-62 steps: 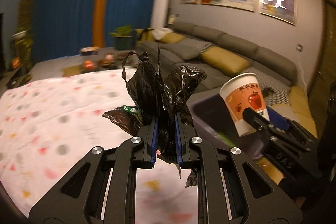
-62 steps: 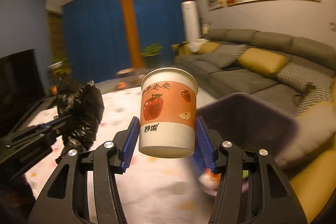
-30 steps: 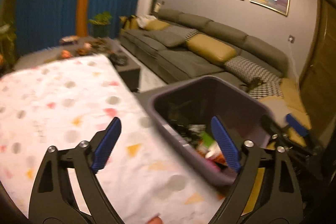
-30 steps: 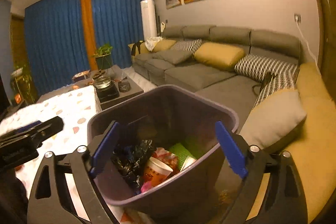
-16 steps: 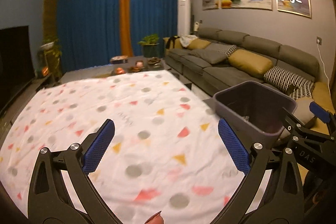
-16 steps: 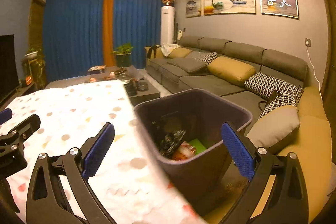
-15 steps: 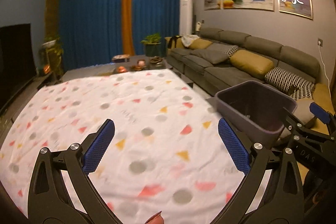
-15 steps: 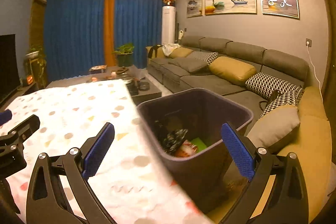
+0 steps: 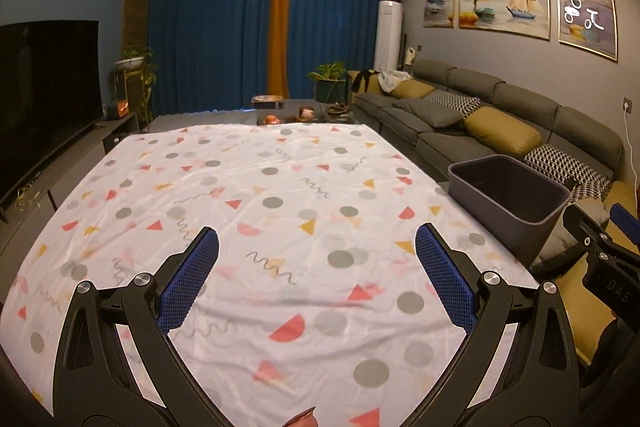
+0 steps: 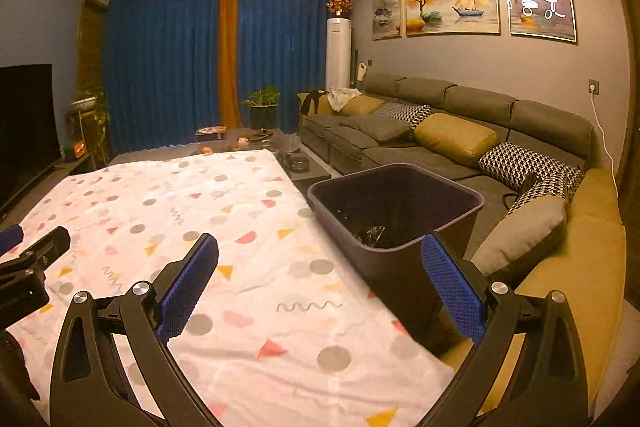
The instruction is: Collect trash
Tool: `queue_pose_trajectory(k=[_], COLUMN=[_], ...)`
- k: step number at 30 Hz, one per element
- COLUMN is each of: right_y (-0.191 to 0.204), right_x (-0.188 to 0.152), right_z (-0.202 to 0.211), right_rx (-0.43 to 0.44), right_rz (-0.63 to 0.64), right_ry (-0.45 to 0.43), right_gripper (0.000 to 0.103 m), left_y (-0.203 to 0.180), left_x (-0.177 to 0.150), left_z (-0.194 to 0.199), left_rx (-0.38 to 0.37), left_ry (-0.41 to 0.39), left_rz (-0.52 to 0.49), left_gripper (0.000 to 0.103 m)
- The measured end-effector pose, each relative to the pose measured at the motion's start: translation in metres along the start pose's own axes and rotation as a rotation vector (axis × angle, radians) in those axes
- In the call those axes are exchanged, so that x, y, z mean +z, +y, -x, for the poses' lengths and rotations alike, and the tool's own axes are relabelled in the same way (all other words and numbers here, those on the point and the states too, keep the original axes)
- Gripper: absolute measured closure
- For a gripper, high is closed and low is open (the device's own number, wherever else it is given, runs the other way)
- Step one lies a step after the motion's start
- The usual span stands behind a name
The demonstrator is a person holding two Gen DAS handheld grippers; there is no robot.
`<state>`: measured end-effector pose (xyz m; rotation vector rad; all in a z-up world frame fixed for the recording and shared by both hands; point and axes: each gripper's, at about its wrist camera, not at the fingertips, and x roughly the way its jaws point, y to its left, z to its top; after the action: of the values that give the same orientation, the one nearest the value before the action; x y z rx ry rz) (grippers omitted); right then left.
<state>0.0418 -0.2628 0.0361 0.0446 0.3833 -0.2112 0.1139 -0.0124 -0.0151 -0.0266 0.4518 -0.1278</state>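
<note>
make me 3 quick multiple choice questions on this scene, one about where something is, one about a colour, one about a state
1. Where is the bin?
A. beside the cloth-covered table's right edge
B. on the sofa
C. under the television

2. What colour are the gripper pads?
A. red
B. blue
C. green

3. How are the left gripper and right gripper?
A. both open and empty
B. both shut on trash
C. one holds a cup

Answers:
1 A, the bin stands against the cloth's right side.
2 B, the pads on the fingers are blue.
3 A, the fingers are spread wide with nothing between them.
</note>
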Motion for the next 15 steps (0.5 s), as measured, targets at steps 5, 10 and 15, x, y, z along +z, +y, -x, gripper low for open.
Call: queue_pose_trajectory(k=[5,10,15], right_y=[0.005,0.008,0.007], right_x=[-0.007,-0.008,-0.006], right_z=[0.014,0.023,0.029], right_rx=[0.011,0.018,0.021], right_rz=[-0.002,0.000,-0.003], right_ry=[0.000,-0.011,-0.027], right_gripper=[0.005,0.005,0.005], left_y=[0.001,0.003,0.004], left_x=[-0.005,-0.004,-0.002], left_z=[0.011,0.019,0.026], left_rx=[-0.004,-0.013,-0.016], left_ry=[0.001,-0.007,-0.020], left_rz=[-0.008,-0.002,0.004], left_gripper=[0.006,0.006,0.006])
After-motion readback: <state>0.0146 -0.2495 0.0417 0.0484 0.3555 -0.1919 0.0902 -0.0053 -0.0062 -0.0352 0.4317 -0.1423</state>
